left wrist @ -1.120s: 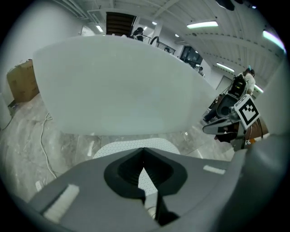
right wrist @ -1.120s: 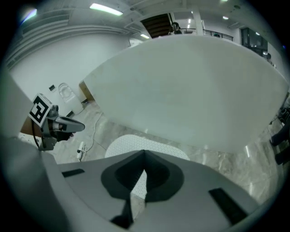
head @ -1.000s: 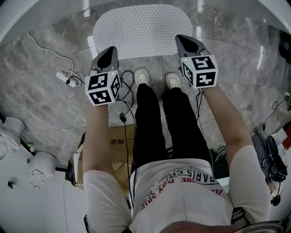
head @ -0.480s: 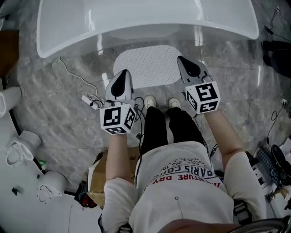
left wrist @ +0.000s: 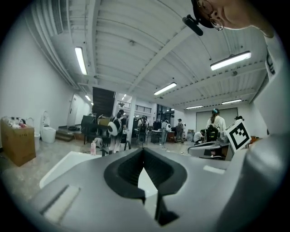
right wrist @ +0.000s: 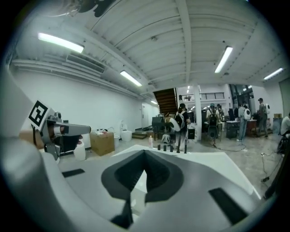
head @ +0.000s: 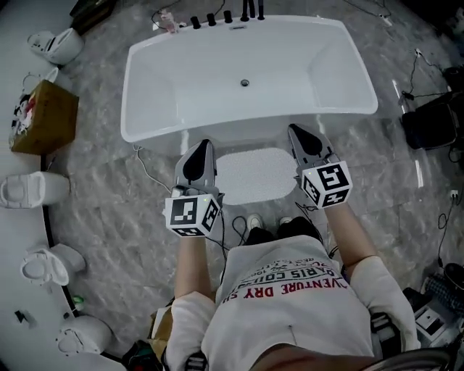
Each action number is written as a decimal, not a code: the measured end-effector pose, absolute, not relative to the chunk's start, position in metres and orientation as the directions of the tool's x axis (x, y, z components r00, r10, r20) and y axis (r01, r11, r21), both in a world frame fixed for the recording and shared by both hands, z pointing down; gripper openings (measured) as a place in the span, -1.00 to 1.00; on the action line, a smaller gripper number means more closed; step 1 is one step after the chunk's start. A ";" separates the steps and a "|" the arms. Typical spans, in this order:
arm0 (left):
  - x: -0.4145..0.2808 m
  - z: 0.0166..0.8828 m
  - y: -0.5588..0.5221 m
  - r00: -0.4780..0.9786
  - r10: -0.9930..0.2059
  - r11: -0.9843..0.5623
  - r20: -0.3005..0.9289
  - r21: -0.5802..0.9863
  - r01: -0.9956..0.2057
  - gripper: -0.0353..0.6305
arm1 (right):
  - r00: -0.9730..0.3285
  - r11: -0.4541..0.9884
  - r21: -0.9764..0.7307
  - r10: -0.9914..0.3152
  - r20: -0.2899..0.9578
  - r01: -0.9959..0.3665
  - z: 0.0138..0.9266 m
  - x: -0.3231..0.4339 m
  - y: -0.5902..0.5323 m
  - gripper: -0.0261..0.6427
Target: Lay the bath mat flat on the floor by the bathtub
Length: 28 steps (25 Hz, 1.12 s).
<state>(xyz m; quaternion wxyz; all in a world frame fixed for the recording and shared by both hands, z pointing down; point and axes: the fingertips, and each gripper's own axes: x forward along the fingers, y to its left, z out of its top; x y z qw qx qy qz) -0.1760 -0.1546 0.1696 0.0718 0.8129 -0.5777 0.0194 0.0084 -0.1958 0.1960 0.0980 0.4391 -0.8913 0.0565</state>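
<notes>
1. The bath mat, pale and dotted, lies on the grey marbled floor, just beside the long side of the white bathtub and in front of the person's shoes.
2. From the head view the mat looks spread flat, with rounded corners and no fold or curl that I can make out. Its left and right ends are partly hidden behind the two grippers.
3. The left gripper has its jaws pressed together with nothing between them. Its own view looks out level across the room, over the tub, not down at the floor.
4. The right gripper likewise has its jaws closed and empty, pointing over the tub towards the row of dark taps at the far rim.
5. Both grippers are held up at about waist level, well apart from the mat, and neither touches it.
6. Judged from this, the laying step looks finished and the person stands over the result.
7. If anything remains, it is a check of the hidden ends. Any correction would call for lowering a gripper to the floor, opening its jaws and pinching the mat's edge.
</notes>
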 end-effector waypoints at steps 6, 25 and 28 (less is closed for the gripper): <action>-0.180 0.079 -0.126 0.325 -0.945 -0.324 0.034 0.025 -0.946 -0.86 | -0.583 0.589 0.005 -0.801 0.134 -0.808 0.111 0.020 -0.175 -0.90; -0.212 0.040 -0.068 0.313 -0.950 -0.313 0.003 -0.019 -0.950 -0.86 | -0.650 0.647 0.114 -0.760 0.012 -0.754 0.060 -0.014 -0.098 -0.90; -0.207 0.044 -0.064 0.326 -0.945 -0.327 0.016 -0.036 -0.944 -0.86 | -0.641 0.638 0.105 -0.767 0.004 -0.763 0.061 -0.014 -0.095 -0.90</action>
